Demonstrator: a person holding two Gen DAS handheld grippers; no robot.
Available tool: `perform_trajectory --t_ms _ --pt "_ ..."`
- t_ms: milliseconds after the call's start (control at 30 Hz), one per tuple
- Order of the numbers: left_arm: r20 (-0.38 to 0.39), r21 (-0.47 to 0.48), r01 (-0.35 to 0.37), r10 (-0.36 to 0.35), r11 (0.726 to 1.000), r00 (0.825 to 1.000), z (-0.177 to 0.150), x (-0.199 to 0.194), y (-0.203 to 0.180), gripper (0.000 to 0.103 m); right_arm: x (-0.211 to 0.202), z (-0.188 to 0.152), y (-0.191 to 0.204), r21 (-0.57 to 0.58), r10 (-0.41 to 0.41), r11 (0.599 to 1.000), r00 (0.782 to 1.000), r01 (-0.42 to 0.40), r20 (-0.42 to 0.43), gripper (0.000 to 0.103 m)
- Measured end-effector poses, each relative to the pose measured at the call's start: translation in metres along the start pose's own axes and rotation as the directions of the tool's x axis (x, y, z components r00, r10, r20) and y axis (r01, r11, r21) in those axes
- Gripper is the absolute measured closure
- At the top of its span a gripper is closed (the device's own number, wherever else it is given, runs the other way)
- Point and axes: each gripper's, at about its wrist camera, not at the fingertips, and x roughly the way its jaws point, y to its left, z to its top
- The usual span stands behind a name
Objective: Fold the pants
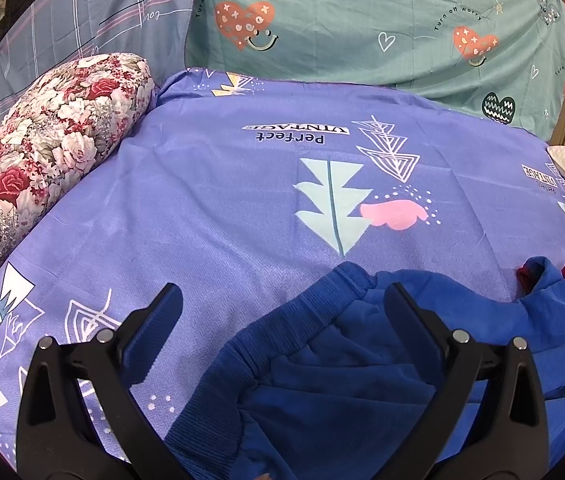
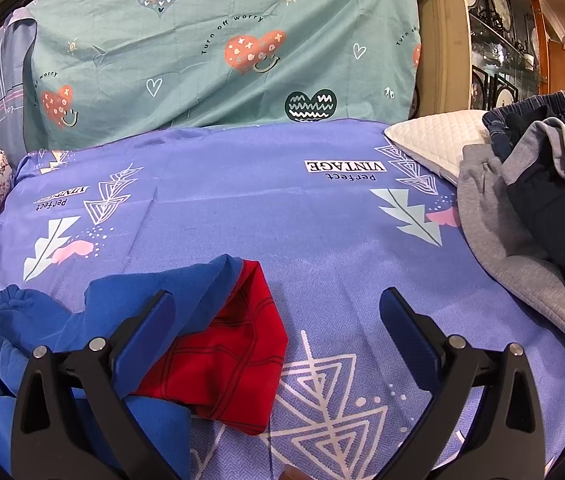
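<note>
Between my left gripper's (image 1: 282, 312) spread fingers lies the ribbed waistband of the blue pants (image 1: 322, 380), just below and ahead of the tips; nothing is pinched. My right gripper (image 2: 278, 312) is open as well, its left finger (image 2: 142, 332) over the blue cloth and the red part (image 2: 226, 360) of the garment, its right finger over bare purple bedsheet (image 2: 282, 208).

I judge this to be the very start: the pants are a crumpled heap, not yet laid flat, and neither tool has a hold. My next move calls for lowering each gripper onto an edge, the left on the waistband and the right on the red-and-blue end, closing on the fabric, then drawing the two apart to straighten it.

The pants look soft and thick, fleece-like, with a gathered elastic waist and a red panel crossed by dark lines; whether that is lining or a leg end I cannot tell.

Further to my right, well apart, sits a pile of grey and dark clothes (image 2: 522, 208) against a white quilted pillow (image 2: 430, 140); off to my left, a floral bolster (image 1: 42, 140).
</note>
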Motion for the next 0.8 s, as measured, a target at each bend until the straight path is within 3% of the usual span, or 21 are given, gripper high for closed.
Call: perform_trajectory --t_ms 267,300,333,400,467,567,600,667,700,733,800 --pt "-0.016 0.003 0.01 -0.01 1.0 1.0 0.001 0.002 0.0 0.002 0.001 0.0 0.0 0.001 0.0 1.0 1.0 0.0 -0.001 0.001" --pt "-0.048 0.01 0.059 -0.059 0.998 0.997 0.003 0.004 0.002 0.002 0.0 0.0 0.0 0.002 0.001 1.0 1.0 -0.001 0.0 0.001" --pt "-0.107 0.027 0.147 -0.143 0.989 0.984 0.008 0.008 0.002 0.002 0.0 0.0 0.0 0.003 0.001 1.0 1.0 -0.001 0.001 0.001" --pt "-0.227 0.05 0.289 -0.271 0.956 0.935 0.018 0.017 0.002 0.002 0.001 0.0 -0.002 0.009 0.006 1.0 1.0 -0.006 -0.001 0.001" --pt "-0.342 0.058 0.403 -0.361 0.913 0.868 0.032 0.026 0.003 0.002 0.002 0.0 -0.002 0.012 0.013 1.0 1.0 -0.013 -0.01 0.001" --pt "-0.382 0.101 0.446 -0.38 0.889 0.843 0.051 0.033 0.003 0.002 0.004 0.0 -0.003 0.02 0.022 1.0 1.0 -0.022 -0.02 0.001" --pt "-0.408 0.128 0.471 -0.387 0.873 0.827 0.057 0.04 -0.001 0.002 0.004 0.0 -0.004 0.024 0.025 0.999 0.999 -0.025 -0.022 0.001" --pt "-0.484 0.127 0.537 -0.421 0.834 0.767 0.059 0.059 -0.006 0.002 0.005 0.0 -0.006 0.034 0.031 0.999 0.999 -0.03 -0.029 0.001" --pt "-0.53 0.11 0.571 -0.438 0.814 0.726 0.057 0.072 -0.012 0.002 0.006 0.0 -0.007 0.038 0.034 0.999 0.999 -0.033 -0.032 0.001" --pt "-0.558 0.1 0.587 -0.443 0.803 0.701 0.054 0.081 -0.017 0.002 0.006 0.0 -0.007 0.042 0.036 0.999 0.999 -0.034 -0.035 0.001" --pt "-0.603 0.114 0.592 -0.418 0.798 0.68 0.047 0.1 -0.029 0.002 0.007 0.0 -0.009 0.051 0.041 0.998 0.998 -0.039 -0.038 0.001"
